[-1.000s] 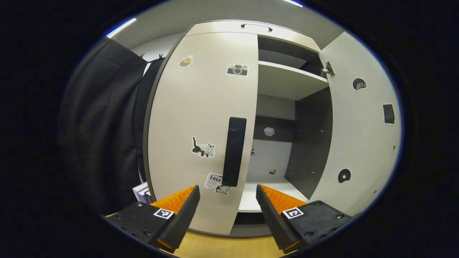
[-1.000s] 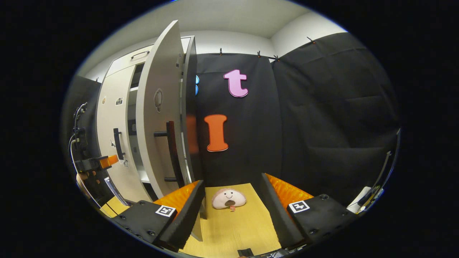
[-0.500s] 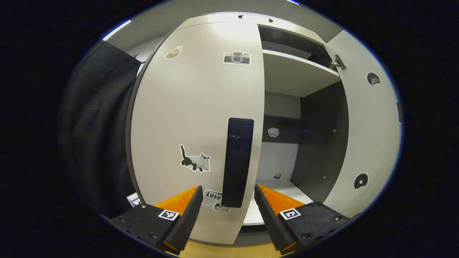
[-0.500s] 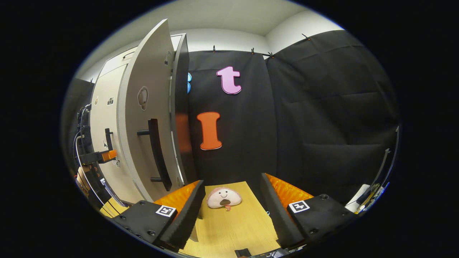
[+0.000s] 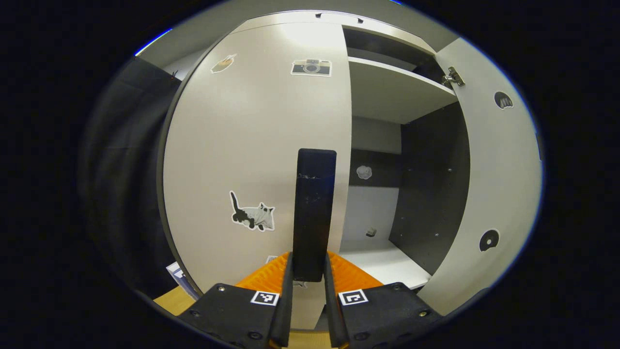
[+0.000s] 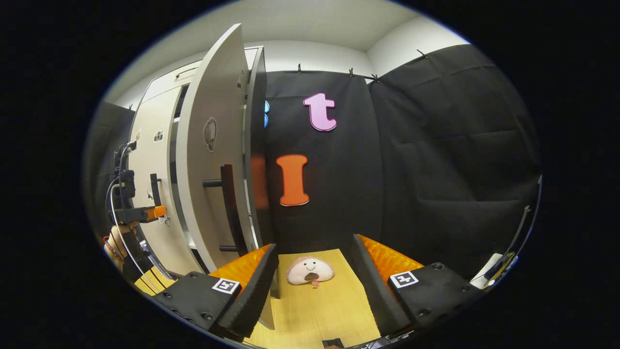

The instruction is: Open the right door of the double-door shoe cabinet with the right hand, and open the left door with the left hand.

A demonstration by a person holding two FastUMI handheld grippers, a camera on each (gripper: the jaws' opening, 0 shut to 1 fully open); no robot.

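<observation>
Around the lower end of the left door's handle (image 5: 314, 213) the left gripper (image 5: 308, 283) stands narrowed, one finger on each side of the black bar; the fingers look to be touching it, though whether both press on it cannot be told. That handle runs upright near the free edge of the left door (image 5: 252, 145), which lies shut against the cabinet (image 5: 387, 92). Beside the handle the door carries a cat sticker (image 5: 253, 215) and, higher up, a camera sticker (image 5: 311, 67). Past the door's edge the cabinet's right half is bare, with a shelf (image 5: 395, 89) above and a white floor board below. The right door (image 5: 494, 179) is swung wide.

The right gripper (image 6: 314, 291) hangs wide apart and holds nothing, well clear of the right door's handle (image 6: 230, 208). Between its fingers lies a plush toy (image 6: 310, 270) on the wooden floor (image 6: 315, 315). Black cloth (image 6: 436, 160) walls the booth behind.
</observation>
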